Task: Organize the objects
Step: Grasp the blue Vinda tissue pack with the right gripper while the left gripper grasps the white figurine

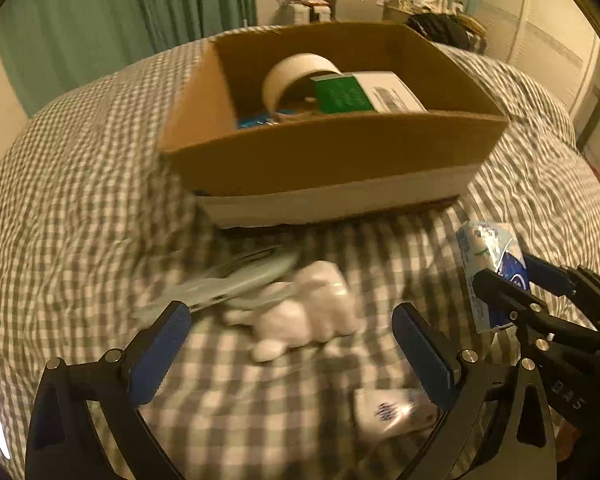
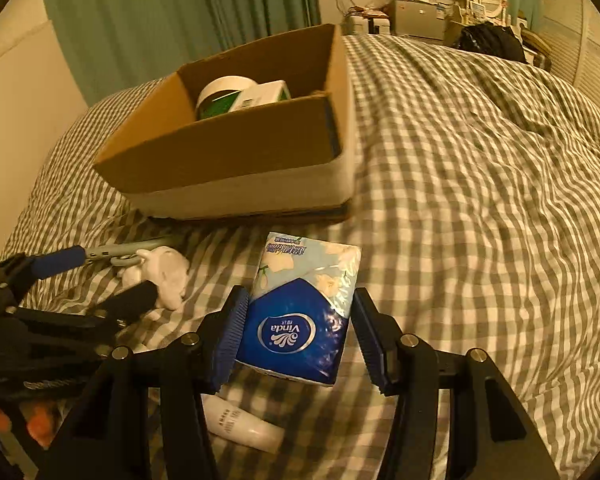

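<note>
Blur smears most of the left wrist view, where the left gripper (image 1: 292, 340) stands wide and empty above a soft white toy (image 1: 308, 316) lying on the checked bed cover (image 1: 80, 200) near the front wall of the cardboard box (image 1: 332, 152); the toy looks light and squashy, best pinched across its body, though its outline and the grey thing (image 1: 236, 280) beside it are too smeared to name. In the right wrist view, the right gripper (image 2: 298, 332) holds a tissue pack (image 2: 300, 312) by its long sides, raised off the cover short of the box; its film wrapping looks slick and the pack yielding, so a firm mid-body squeeze suits it. A white tube (image 2: 244, 428) lies partly hidden under the gripper, and the box wall hides most of its contents.
</note>
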